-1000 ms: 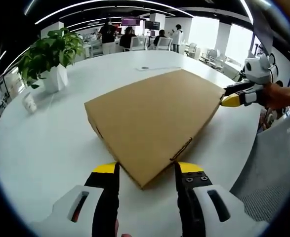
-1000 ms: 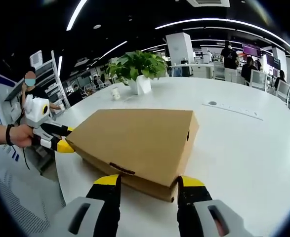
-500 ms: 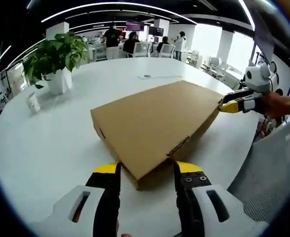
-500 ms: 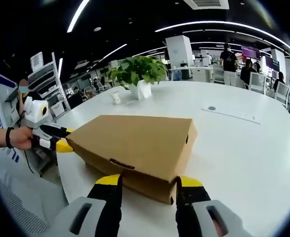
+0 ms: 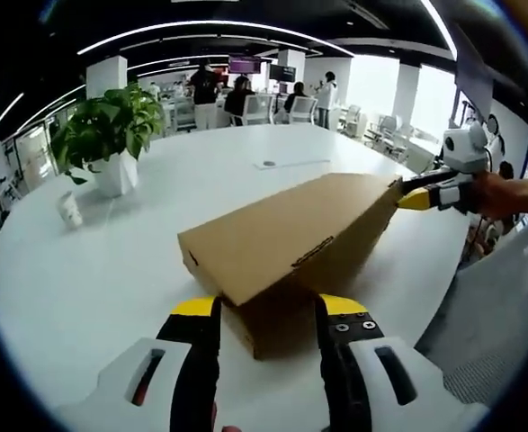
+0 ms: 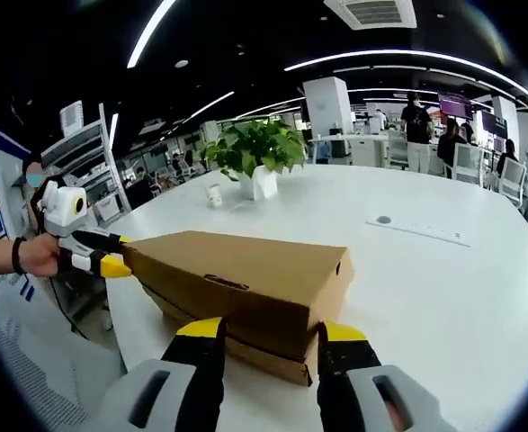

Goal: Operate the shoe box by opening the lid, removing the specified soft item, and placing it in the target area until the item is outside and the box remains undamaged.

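Cardboard shoe box on white table; lid tilted up at near edge. Left gripper and right gripper each straddle a lid corner, jaws apart; actual grip cannot be told.

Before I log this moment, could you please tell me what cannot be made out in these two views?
- Inside of the shoe box: the lid is only partly raised in both views, so the soft item is hidden.
- Small cup by the potted plant: too small to read.
- Left tool, right tool: the box corner hides whether they grip the lid.
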The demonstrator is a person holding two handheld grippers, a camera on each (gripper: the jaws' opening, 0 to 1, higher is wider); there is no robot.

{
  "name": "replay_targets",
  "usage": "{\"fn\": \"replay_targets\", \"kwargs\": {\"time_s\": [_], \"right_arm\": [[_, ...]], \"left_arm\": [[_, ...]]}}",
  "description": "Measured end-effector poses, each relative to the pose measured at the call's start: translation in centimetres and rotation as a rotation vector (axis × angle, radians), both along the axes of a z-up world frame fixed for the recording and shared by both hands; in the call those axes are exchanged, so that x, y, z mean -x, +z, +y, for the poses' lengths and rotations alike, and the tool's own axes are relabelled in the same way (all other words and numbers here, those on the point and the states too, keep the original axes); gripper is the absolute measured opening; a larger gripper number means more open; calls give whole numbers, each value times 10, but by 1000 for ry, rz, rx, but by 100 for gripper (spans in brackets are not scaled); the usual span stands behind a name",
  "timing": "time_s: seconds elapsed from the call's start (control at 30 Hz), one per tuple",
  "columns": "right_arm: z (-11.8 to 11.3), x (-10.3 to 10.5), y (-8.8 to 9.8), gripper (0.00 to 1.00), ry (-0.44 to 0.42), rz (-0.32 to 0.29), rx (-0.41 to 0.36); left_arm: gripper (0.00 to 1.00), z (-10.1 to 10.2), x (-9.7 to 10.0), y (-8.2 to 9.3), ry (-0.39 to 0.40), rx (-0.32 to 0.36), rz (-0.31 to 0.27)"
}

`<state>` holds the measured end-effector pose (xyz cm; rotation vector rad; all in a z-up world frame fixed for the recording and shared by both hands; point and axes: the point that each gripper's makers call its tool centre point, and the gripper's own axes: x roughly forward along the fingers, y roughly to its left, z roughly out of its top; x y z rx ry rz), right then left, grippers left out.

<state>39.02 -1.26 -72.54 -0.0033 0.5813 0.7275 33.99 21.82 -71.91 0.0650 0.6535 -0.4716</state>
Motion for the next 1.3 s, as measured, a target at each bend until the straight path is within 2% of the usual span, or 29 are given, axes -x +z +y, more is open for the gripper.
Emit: {"fn": "replay_targets", "kwargs": {"time_s": [0.23, 0.3, 0.4, 0.73, 0.87, 1.0, 1.17, 1.3], "right_arm": [[2, -6, 24, 37, -16, -37, -11], [3, -7, 30, 37, -17, -49, -13], [4, -15, 39, 37, -31, -72, -37], [11, -37, 73, 37, -38, -141, -59], [14, -51, 86, 37, -41, -180, -61], [16, -63, 96, 37, -55, -195, -78], [18, -71, 103, 37, -51, -211, -73], [19, -76, 104, 37, -46, -215, -71]], "left_arm": [[44, 0, -6, 14, -20, -25, -41], [43, 2, -8, 17, -29, -50, -56], [41, 5, -14, 25, -23, -47, -79], [29, 18, -38, 47, 21, -85, -156], [21, 25, -49, 54, 32, -161, -211], [15, 30, -59, 62, 68, -139, -229], [7, 36, -69, 67, 94, -176, -248], [6, 38, -72, 68, 115, -165, -245]]}}
